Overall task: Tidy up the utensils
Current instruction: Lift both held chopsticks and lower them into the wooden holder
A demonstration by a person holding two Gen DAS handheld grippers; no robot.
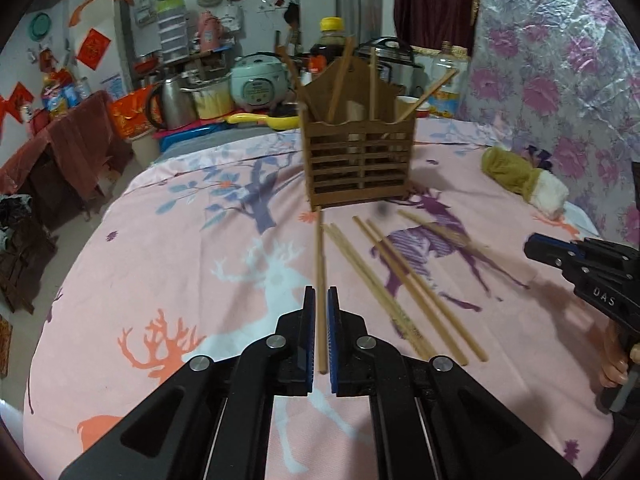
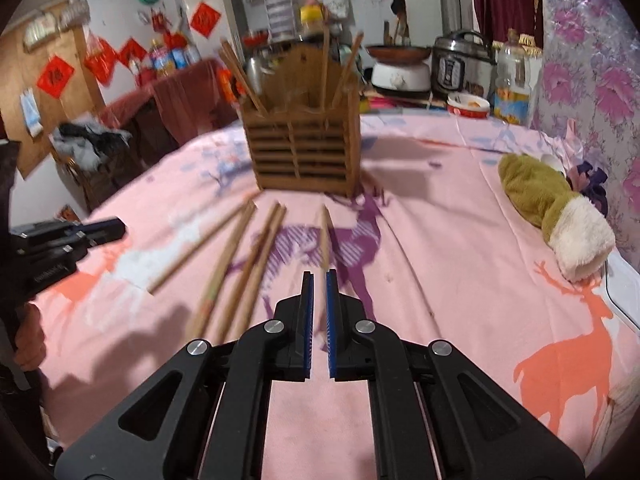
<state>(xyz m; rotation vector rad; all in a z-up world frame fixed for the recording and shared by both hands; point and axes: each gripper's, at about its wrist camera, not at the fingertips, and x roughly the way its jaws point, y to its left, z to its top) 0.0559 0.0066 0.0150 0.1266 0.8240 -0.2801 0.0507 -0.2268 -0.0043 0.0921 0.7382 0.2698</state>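
Chopstick [image 1: 321, 264] between left gripper [image 1: 320, 300] jaws, unclamped

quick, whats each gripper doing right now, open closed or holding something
Left gripper: fingers nearly closed around one chopstick; firm grip cannot be told.
Right gripper: fingers narrowly apart around a blurred chopstick; grip cannot be told.

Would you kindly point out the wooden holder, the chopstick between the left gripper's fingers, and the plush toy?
holder [image 1: 358, 160]: left wrist view, slatted front wall.
chopstick [image 1: 320, 256]: left wrist view, mid-shaft ahead of the fingertips.
plush toy [image 2: 548, 196]: right wrist view, olive body.
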